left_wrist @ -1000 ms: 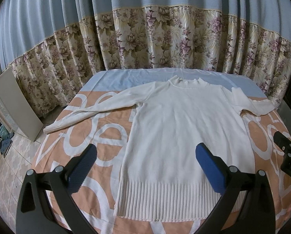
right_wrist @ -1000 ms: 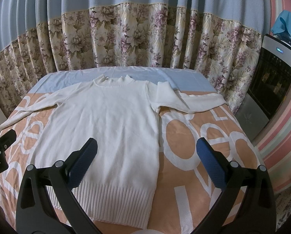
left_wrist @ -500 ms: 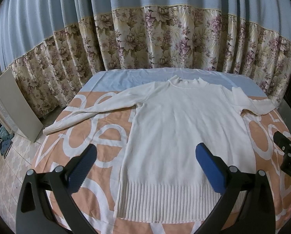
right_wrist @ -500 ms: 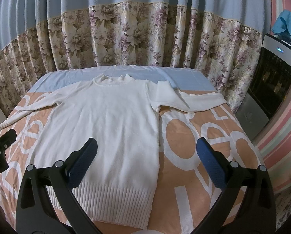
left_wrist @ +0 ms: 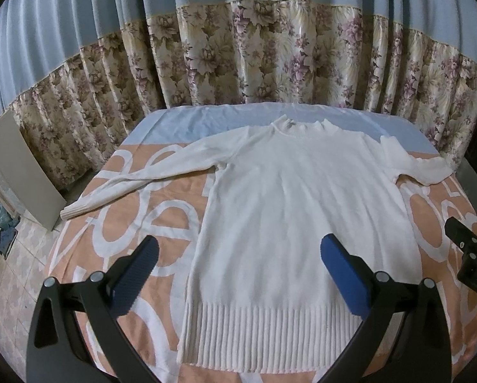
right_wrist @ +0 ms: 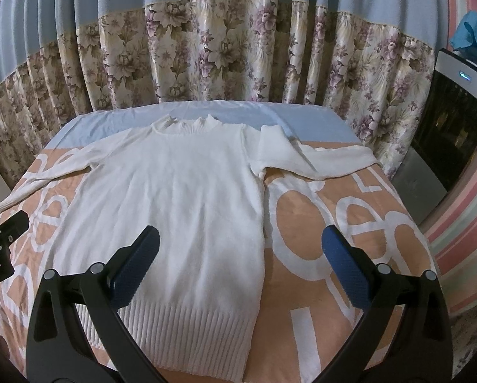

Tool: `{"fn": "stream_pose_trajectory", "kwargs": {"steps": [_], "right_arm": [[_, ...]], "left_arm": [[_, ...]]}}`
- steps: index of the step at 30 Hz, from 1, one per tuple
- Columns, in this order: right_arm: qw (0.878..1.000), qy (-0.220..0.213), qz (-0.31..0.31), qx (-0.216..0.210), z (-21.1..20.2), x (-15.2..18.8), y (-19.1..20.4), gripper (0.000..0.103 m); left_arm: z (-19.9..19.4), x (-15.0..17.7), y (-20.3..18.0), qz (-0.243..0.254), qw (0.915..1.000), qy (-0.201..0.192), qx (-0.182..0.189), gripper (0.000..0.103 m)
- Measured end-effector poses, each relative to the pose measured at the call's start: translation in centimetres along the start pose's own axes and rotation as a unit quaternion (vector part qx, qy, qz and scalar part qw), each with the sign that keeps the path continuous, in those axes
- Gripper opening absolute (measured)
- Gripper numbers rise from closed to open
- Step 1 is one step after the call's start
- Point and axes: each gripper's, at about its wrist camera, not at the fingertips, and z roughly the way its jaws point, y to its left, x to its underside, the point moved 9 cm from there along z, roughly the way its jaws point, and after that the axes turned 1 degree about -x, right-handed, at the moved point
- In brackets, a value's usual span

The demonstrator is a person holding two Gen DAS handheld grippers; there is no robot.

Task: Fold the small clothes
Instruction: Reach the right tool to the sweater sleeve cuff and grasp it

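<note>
White sweater (left_wrist: 289,210) flat on bed (right_wrist: 350,223); left claw (left_wrist: 236,269) released above hem; right claw (right_wrist: 238,265) released, empty.

Floral/blue curtain (left_wrist: 254,51) behind bed w/ orange bedspread (right_wrist: 350,245); grey board (left_wrist: 18,172) leaning left.

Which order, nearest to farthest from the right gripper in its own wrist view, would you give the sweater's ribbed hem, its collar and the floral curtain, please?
Measured from the right gripper, which is open above the bed:
1. Ribbed hem of the white sweater, just below the fingers, toward the left.
2. Collar, at the sweater's far end, near the blue sheet.
3. Floral curtain, hanging behind the bed.
</note>
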Motion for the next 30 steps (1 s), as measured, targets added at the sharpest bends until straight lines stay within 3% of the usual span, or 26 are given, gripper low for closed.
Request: {"fn": "stream_pose_trajectory", "kwargs": {"steps": [2, 7, 13, 18, 20, 22, 27, 30], "right_arm": [[1.000, 0.005, -0.001, -0.004, 0.7, 0.2, -0.4, 0.100], [0.999, -0.030, -0.021, -0.001, 2.0, -1.5, -1.3, 0.100], [0.999, -0.017, -0.023, -0.032, 5.2, -3.9, -3.5, 0.100], [0.999, -0.029, -0.010, -0.045, 7.6, -6.2, -6.5, 0.100], [0.998, -0.028, -0.010, -0.055, 8.7, -7.2, -7.7, 0.100], [0.999, -0.024, -0.009, -0.047, 9.6, -8.1, -9.3, 0.100], [0.998, -0.018, 0.036, -0.052, 12.6, -9.5, -14.9, 0.100], [0.996, -0.009, 0.066, -0.060, 15.2, -10.0, -19.1, 0.100]], "left_arm": [[0.7, -0.2, -0.4, 0.006, 1.0000, 0.002, 0.001, 0.101], [2.5, -1.2, -1.9, 0.016, 0.9994, 0.004, 0.031, 0.101], [5.4, -4.1, -5.0, 0.042, 0.9972, -0.003, 0.062, 0.101], [7.3, -6.3, -7.0, 0.031, 0.9954, -0.032, 0.085, 0.101], [8.7, -6.7, -7.5, 0.022, 0.9958, -0.019, 0.086, 0.101], [11.0, -6.9, -8.3, 0.022, 0.9957, 0.019, 0.088, 0.101], [15.1, -8.1, -9.5, 0.038, 0.9973, 0.035, 0.052, 0.101], [17.0, -9.2, -10.6, 0.029, 0.9966, 0.035, 0.069, 0.101]]}}
